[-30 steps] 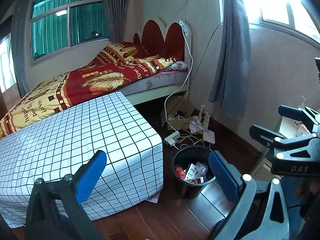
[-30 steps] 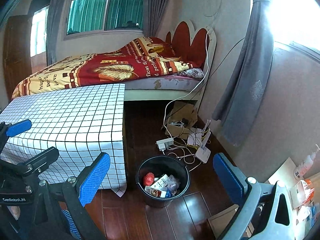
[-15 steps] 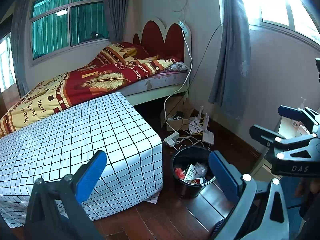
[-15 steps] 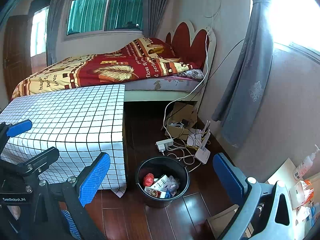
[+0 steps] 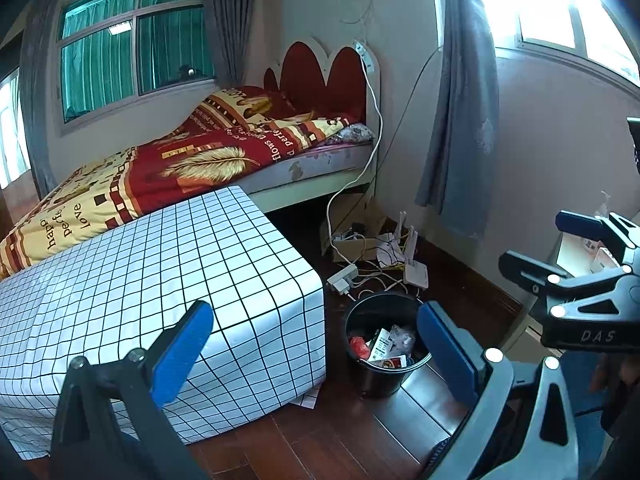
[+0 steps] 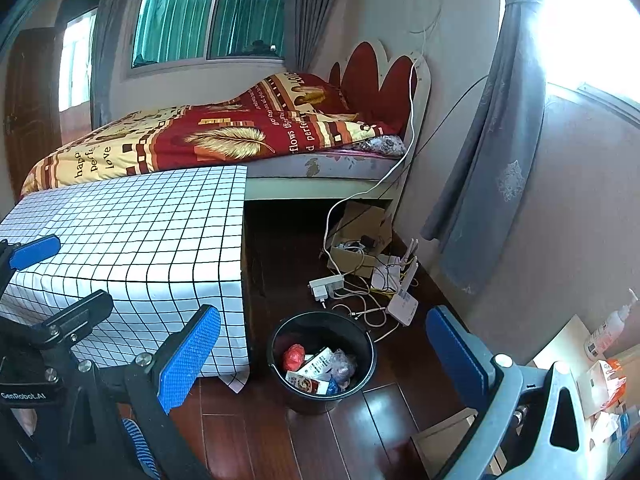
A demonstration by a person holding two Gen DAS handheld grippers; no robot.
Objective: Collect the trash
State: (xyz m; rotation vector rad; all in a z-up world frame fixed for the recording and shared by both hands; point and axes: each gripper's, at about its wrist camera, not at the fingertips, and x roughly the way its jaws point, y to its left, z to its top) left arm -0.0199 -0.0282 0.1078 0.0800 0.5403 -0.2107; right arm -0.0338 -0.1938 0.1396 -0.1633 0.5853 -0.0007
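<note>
— What lettering can be read in this bedroom?

— The red-and-gold quilt (image 5: 168, 168) on the bed carries the words "happ", "perfe" and "love" near its foot, and "flows" and "perfe" near the pillow end, the rest lost in folds.

— Anything on the equipment?

— The right tongs (image 5: 592, 280), seen from the left camera, bear "DAS" on the black body. The left tongs (image 6: 60, 280), seen from the right camera, bear "GenRobot.AI".

— And the packets in the black bin (image 6: 324, 360)?

— Printed, but too small to read.

Bare floor (image 6: 380, 420) rings the bin (image 6: 362, 344); checked table (image 6: 168, 280) crowds its left.
</note>
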